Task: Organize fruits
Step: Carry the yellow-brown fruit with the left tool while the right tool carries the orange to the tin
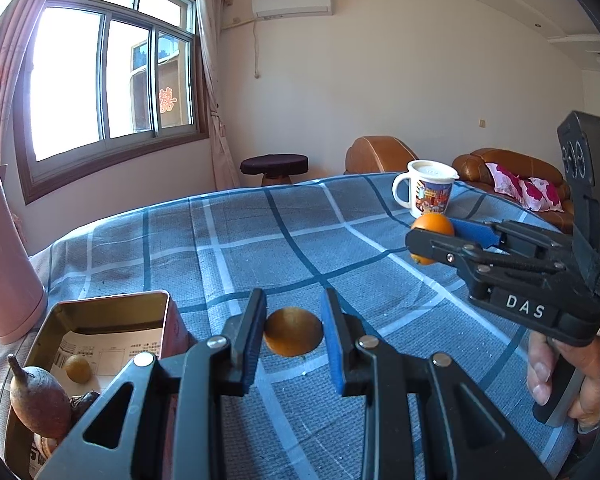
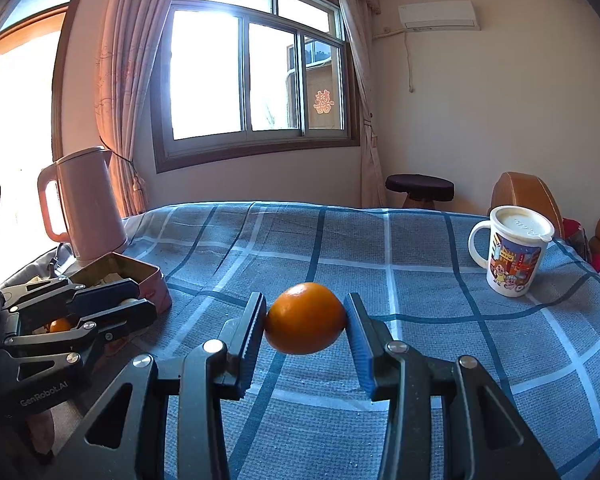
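The right gripper (image 2: 305,326) squeezes a smooth round orange (image 2: 305,319) above the checked cloth (image 2: 380,280). The left gripper (image 1: 293,330) pinches a smaller, duller orange fruit (image 1: 293,332) beside the shiny metal tin (image 1: 112,312).

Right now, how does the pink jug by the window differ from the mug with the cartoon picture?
The pink jug is plain and tall; the mug is white, shorter, with a cartoon print. The jug stands left, beside the open tin; the mug alone at the right. Both are upright on the checked cloth, handles facing left.
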Action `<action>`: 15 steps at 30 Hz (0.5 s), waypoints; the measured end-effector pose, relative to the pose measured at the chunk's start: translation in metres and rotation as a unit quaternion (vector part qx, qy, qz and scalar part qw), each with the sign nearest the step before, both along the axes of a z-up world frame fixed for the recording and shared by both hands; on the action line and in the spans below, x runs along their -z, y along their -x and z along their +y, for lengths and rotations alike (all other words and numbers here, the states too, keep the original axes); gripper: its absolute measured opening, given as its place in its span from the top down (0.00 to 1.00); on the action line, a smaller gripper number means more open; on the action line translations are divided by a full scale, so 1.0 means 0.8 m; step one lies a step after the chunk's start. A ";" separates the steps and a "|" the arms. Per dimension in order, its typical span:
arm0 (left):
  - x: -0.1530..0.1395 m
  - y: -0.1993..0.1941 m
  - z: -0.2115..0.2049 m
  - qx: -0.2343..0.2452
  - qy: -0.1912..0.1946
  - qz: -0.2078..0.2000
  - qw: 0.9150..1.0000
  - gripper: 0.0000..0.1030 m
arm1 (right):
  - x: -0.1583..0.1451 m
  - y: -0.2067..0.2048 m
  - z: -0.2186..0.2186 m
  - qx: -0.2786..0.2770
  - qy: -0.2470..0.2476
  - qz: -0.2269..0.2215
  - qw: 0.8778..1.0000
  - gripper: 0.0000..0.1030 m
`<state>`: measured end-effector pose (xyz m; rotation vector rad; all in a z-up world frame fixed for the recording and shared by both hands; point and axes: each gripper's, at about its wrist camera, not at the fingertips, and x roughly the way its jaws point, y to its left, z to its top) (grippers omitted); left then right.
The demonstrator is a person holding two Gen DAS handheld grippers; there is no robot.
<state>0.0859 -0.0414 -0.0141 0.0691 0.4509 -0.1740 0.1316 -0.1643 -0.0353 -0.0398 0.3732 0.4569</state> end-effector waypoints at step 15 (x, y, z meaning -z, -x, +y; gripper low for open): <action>-0.002 0.012 0.002 0.002 0.007 -0.020 1.000 0.71 | -0.003 0.023 0.002 -0.004 -0.002 -0.031 1.000 0.59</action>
